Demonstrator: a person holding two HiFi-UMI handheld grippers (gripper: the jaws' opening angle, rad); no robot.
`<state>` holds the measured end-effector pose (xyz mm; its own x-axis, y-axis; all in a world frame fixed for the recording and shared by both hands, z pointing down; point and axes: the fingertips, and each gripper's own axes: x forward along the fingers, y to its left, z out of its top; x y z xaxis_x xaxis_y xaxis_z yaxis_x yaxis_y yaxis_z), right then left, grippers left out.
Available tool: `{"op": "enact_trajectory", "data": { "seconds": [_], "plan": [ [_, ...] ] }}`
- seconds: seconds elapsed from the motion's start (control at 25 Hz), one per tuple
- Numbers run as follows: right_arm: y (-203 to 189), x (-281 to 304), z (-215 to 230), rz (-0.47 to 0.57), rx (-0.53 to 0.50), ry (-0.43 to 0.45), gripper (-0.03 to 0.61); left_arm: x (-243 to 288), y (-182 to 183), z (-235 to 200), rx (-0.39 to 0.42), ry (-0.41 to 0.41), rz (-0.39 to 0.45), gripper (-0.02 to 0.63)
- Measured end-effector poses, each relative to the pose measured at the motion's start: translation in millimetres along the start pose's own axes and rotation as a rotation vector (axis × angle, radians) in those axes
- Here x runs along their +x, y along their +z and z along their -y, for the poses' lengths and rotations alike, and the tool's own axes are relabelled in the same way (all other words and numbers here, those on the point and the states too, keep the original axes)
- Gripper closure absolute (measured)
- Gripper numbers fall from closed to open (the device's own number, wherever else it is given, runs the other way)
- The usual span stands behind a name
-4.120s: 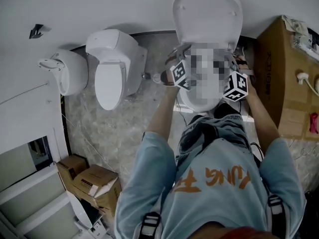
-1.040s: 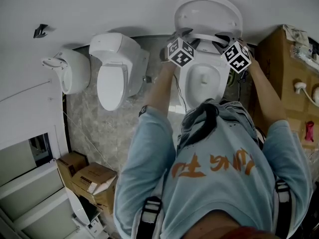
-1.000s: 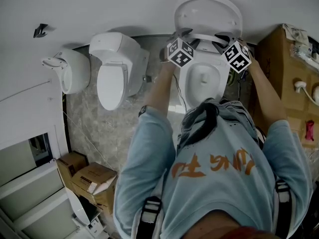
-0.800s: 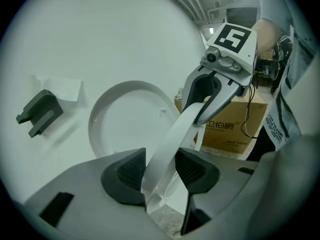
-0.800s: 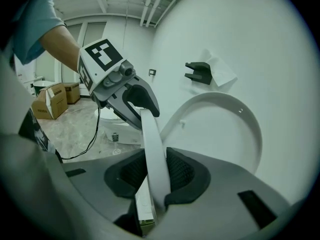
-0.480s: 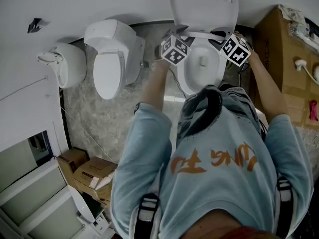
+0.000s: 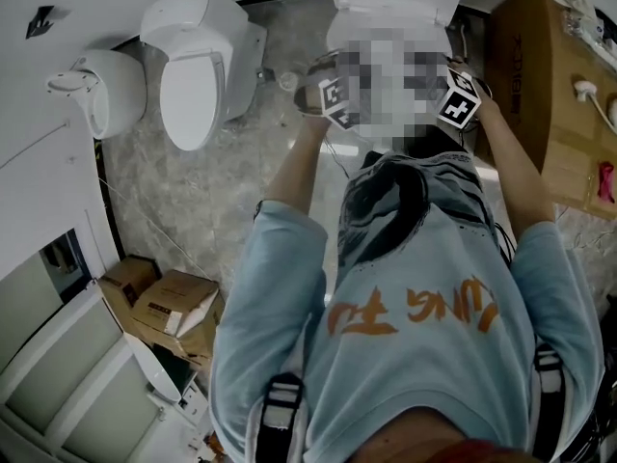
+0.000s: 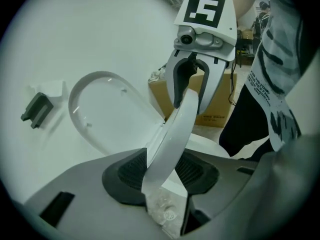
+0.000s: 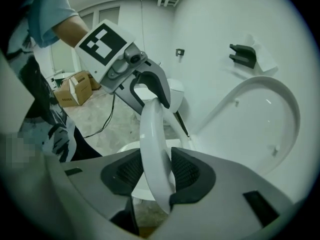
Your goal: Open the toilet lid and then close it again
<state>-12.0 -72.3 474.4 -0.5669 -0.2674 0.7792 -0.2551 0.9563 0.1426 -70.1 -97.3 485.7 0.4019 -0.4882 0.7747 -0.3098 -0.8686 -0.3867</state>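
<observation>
White plastic makes up the task's thing: the toilet lid (image 8: 107, 116) stands raised, its back against the pale wall (image 8: 100, 34). Just in front of the lid, the toilet seat (image 8: 175, 129), a white ring, hangs tilted. It is apart from the lid and not down on the bowl (image 8: 212, 144) below the lid.

Both tools are on this ring, not on the lid. The left hand-held gripper (image 8: 162, 174) is clenched on one side of the ring, which fills the gap between its ribbed black pads (image 8: 125, 171). Its jaws have just been closing. The right hand-held gripper (image 9: 152, 176) grasps the opposite side, with the ring touching both of its pads. Its jaws have just been opening, with the seat between them. Each gripper view shows the other tool across the ring, its marker cube (image 8: 205, 9) on top.

From the head view, a person (image 7: 415, 326) in a light blue shirt leans in with both arms stretched toward the lid. Left of the lid stands a second toilet (image 7: 198, 75) with its cover down, and farther left hangs a white fixture (image 7: 96, 90). Close on the lid's right is a large cardboard box (image 7: 521, 75). A black bracket (image 8: 36, 109) sits on the wall beside the lid. Well away from the lid, small cardboard boxes (image 7: 169, 307) lie on the marbled floor (image 7: 183, 210).
</observation>
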Motion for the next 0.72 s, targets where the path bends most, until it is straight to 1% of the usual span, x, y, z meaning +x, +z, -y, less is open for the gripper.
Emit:
{"op": "enact_trajectory", "data": {
  "seconds": [0.12, 0.2, 0.28, 0.36, 0.52, 0.64, 0.72],
  "plan": [
    [-9.5, 14.9, -28.0, -0.051, -0.037, 0.005, 0.394, 0.0, -18.8, 28.8, -0.013, -0.054, -0.014, 0.411],
    [-16.0, 24.9, -44.7, -0.071, -0.022, 0.026, 0.380, 2.5, -31.1, 46.4, -0.009, -0.084, -0.028, 0.399],
    [-25.0, 34.0, -64.3, -0.093, 0.016, 0.068, 0.357, 5.0, -43.5, 68.4, 0.002, -0.125, -0.043, 0.391],
    [-35.1, 43.8, -81.5, -0.121, 0.009, 0.088, 0.351, 7.5, -53.7, 87.9, 0.006, -0.163, -0.052, 0.382],
    [-51.0, 63.3, -105.6, -0.150, -0.032, 0.111, 0.347, 15.4, -72.5, 115.8, 0.000, -0.202, -0.069, 0.365],
    [-65.8, 78.1, -127.2, -0.155, -0.014, 0.169, 0.342, 24.6, -89.5, 143.6, -0.019, -0.237, -0.085, 0.351],
    [-76.7, 91.0, -137.9, -0.158, 0.003, 0.188, 0.342, 34.1, -101.0, 159.2, -0.027, -0.252, -0.093, 0.341]
  ]
}}
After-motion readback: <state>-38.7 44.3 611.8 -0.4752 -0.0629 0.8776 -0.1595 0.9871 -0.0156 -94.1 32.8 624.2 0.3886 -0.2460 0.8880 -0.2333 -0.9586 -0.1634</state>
